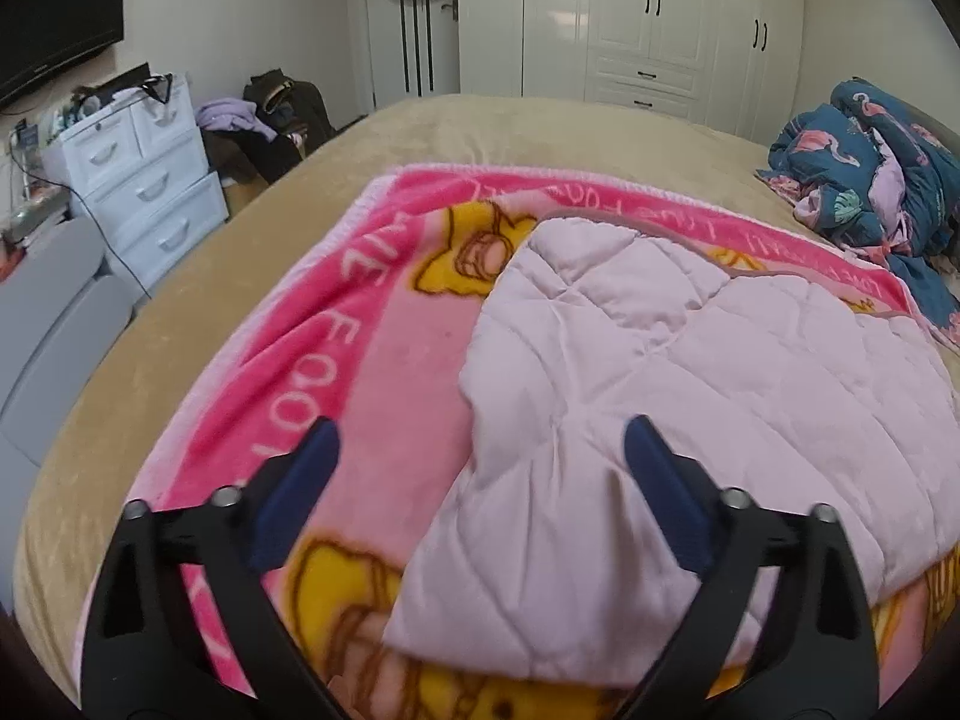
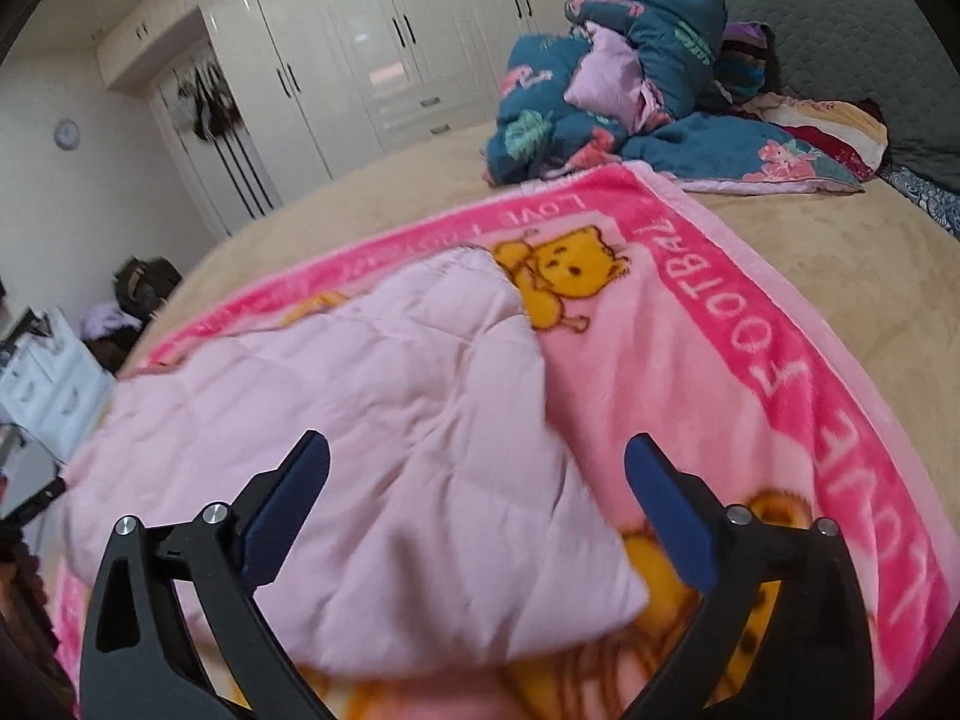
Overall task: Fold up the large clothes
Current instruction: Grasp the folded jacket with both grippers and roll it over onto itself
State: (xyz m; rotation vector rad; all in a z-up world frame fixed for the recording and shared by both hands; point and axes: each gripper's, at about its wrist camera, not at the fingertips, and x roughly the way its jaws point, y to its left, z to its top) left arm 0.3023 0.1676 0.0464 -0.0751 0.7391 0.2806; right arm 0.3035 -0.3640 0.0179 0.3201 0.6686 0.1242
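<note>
On the pink blanket [image 1: 384, 360], folded quilted garment [image 1: 690, 372] lengthwise away, both tongs [image 1: 480, 444] [image 2: 477, 450] released

A wide bed [image 1: 198, 276] with a tan plush cover carries a pink bear-print fleece blanket [image 1: 384, 360] spread flat across it. Beside the blanket's far corner lies a crumpled teal flamingo-print duvet [image 2: 606, 90], touching its edge.

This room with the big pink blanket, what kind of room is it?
Most likely a bedroom. There is a wide bed with a tan cover, tall white wardrobes along the wall, and a small white chest of drawers.
</note>
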